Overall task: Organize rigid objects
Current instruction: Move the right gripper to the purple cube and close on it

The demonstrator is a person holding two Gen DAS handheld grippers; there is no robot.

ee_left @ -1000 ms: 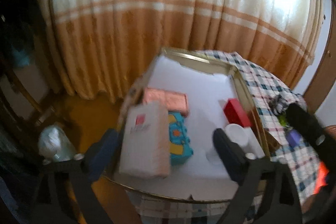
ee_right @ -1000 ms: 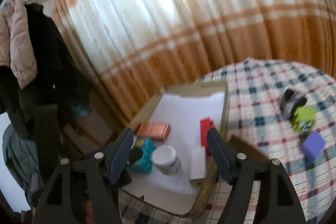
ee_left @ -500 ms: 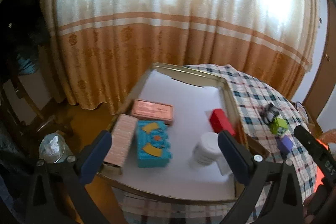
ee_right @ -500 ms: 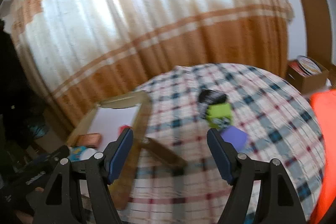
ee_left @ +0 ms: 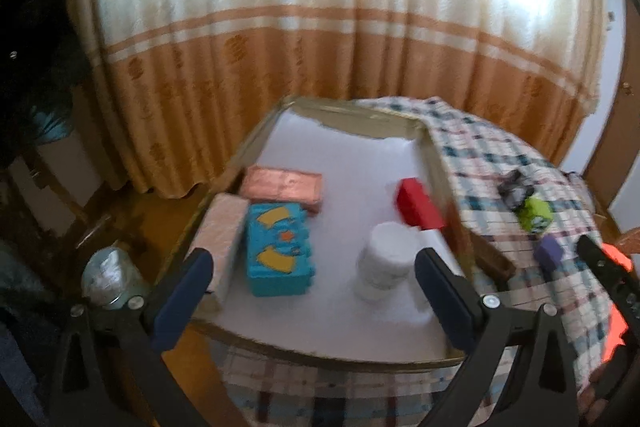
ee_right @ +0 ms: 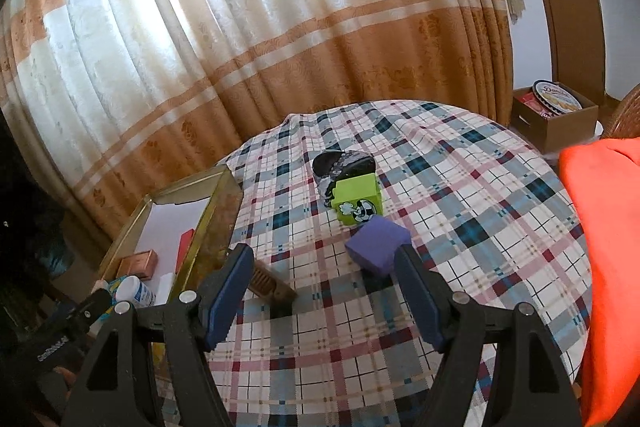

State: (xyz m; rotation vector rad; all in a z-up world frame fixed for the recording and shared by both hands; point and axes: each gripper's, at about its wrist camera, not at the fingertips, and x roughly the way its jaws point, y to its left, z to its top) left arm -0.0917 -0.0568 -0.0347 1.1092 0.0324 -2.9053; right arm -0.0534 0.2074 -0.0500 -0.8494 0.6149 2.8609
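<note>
right gripper (ee_right: pixel 324 291) has swung from tray (ee_right: pixel 224 187) to purple block (ee_right: pixel 378 245).

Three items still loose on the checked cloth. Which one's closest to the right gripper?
The purple block: it lies just ahead of the open right gripper, near its right finger. The green cube and the black-patterned item sit farther back.

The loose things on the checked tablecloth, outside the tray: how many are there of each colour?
Green: 1, the green cube
Purple: 1, the purple block
Black and white: 1, the patterned box behind the green cube
Brown: 1, the long brown piece beside the tray
Total: 4
</note>
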